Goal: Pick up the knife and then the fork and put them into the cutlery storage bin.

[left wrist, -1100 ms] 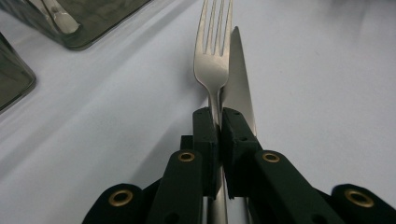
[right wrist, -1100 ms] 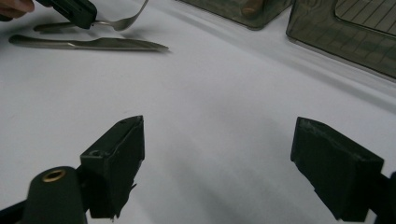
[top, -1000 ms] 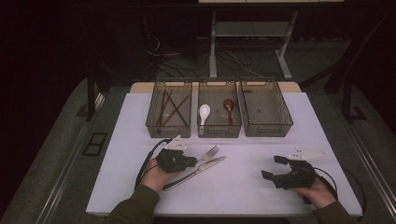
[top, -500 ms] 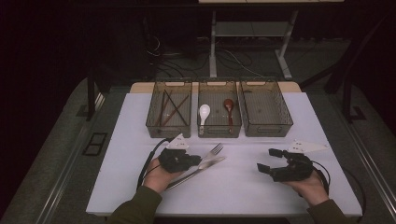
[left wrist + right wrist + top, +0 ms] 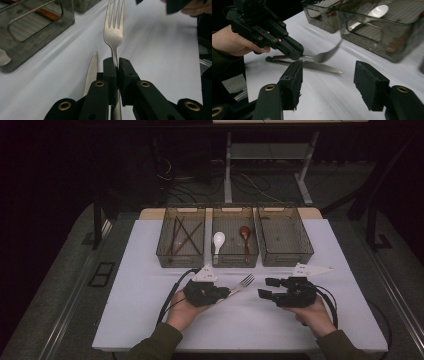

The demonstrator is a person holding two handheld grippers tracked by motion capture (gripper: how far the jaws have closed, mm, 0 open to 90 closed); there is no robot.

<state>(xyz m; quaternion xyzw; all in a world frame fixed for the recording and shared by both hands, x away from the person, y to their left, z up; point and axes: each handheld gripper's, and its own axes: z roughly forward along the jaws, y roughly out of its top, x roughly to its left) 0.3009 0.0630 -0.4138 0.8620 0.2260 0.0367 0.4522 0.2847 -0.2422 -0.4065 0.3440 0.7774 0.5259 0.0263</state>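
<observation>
My left gripper (image 5: 222,293) is shut on the handle of a silver fork (image 5: 245,282), tines pointing toward my right gripper (image 5: 266,288). In the left gripper view the pads (image 5: 111,72) pinch the fork (image 5: 114,35) just below its head, and a table knife (image 5: 91,72) lies on the white table beneath. The right gripper view shows the left gripper (image 5: 295,53) holding the fork (image 5: 324,56) above the knife (image 5: 317,66). My right gripper (image 5: 328,75) is open with nothing between its jaws, which have just been closing.
Three clear trays stand in a row at the back of the white table (image 5: 150,310). The left tray (image 5: 160,255) holds chopsticks, the middle tray (image 5: 235,262) a white spoon (image 5: 218,240) and a dark red spoon (image 5: 245,236), and the right tray (image 5: 284,261) nothing.
The left gripper has lifted the fork off the table and carried it right. The right gripper has moved left and farther from the person, toward the fork, and its jaws have narrowed.
</observation>
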